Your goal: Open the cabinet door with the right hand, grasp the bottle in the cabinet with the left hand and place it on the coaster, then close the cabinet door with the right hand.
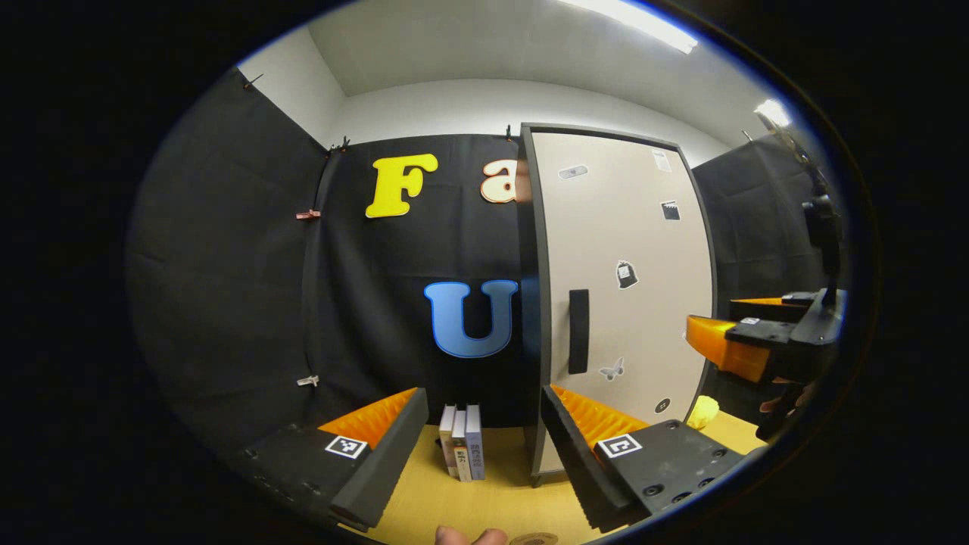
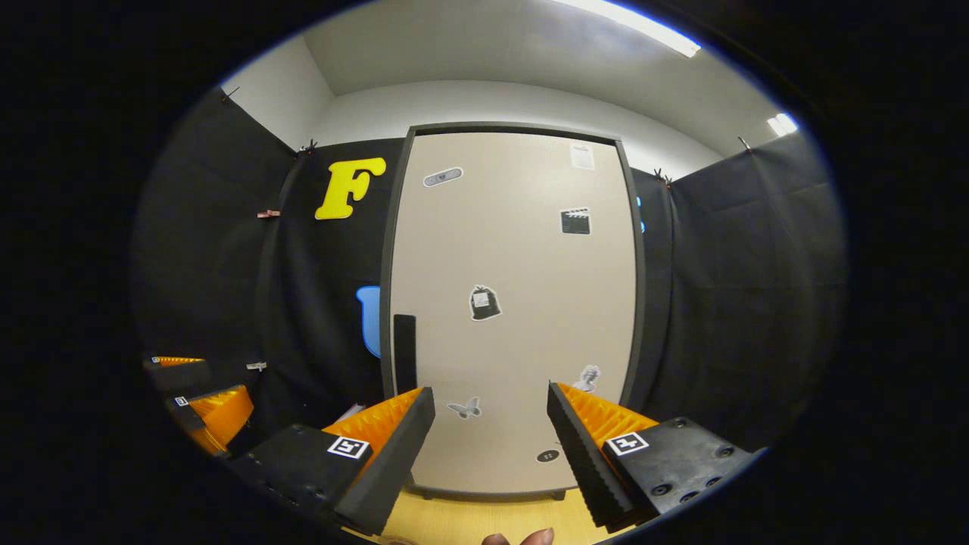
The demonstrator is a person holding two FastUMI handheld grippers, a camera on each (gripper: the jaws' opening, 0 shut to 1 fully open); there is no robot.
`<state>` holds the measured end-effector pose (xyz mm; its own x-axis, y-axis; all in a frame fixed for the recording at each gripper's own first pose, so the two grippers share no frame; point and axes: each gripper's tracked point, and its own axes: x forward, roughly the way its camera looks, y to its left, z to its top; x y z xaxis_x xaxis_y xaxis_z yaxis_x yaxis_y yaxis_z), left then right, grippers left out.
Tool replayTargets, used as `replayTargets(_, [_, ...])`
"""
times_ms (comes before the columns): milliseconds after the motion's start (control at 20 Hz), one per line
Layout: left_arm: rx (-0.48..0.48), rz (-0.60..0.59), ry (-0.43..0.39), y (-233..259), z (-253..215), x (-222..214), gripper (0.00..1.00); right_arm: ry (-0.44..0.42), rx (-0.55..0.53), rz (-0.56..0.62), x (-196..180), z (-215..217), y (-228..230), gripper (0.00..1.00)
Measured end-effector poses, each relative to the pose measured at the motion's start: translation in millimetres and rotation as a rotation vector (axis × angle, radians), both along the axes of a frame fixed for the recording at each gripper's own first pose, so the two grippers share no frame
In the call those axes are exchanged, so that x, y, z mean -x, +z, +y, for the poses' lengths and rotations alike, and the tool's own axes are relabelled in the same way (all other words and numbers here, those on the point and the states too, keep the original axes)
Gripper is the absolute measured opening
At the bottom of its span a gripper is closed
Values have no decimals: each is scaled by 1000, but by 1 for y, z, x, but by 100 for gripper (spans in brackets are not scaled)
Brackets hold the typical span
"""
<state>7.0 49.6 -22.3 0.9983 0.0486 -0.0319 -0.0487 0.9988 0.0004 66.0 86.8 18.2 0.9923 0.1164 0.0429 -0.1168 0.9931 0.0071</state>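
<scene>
In the left gripper view my left gripper (image 1: 484, 435) is spread wide with nothing between its fingers; a few books (image 1: 462, 443) stand on the surface (image 1: 454, 507) straight ahead, and the cabinet door (image 1: 621, 295) is shut just off to the right, its dark handle (image 1: 578, 331) beyond my right finger. My right gripper (image 1: 746, 333) hangs farther right. In the right gripper view those fingers, also wide apart and empty (image 2: 490, 435), face the door squarely, the handle above the left finger. I judge opening hasn't begun: next, shift left and close on the handle. The bottle is presumably behind the door.
</scene>
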Motion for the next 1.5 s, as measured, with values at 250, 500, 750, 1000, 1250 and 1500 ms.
replayTargets(250, [9,25,25,-17,26,1,95,33,9,-15,-44,46,-3,97])
replayTargets(500, [-5,41,55,-29,47,0,94,59,0,4,-85,86,-13,97])
replayTargets(750, [18,60,72,-38,57,-1,95,49,-17,35,-120,106,-28,97])
replayTargets(1000, [17,65,77,-42,61,-1,95,35,-31,47,-144,115,-39,92])
replayTargets(1250, [16,65,81,-37,59,8,95,26,-89,91,-153,114,-49,46])
replayTargets(1500, [15,63,86,-34,58,14,94,59,-55,107,-151,114,-52,18])
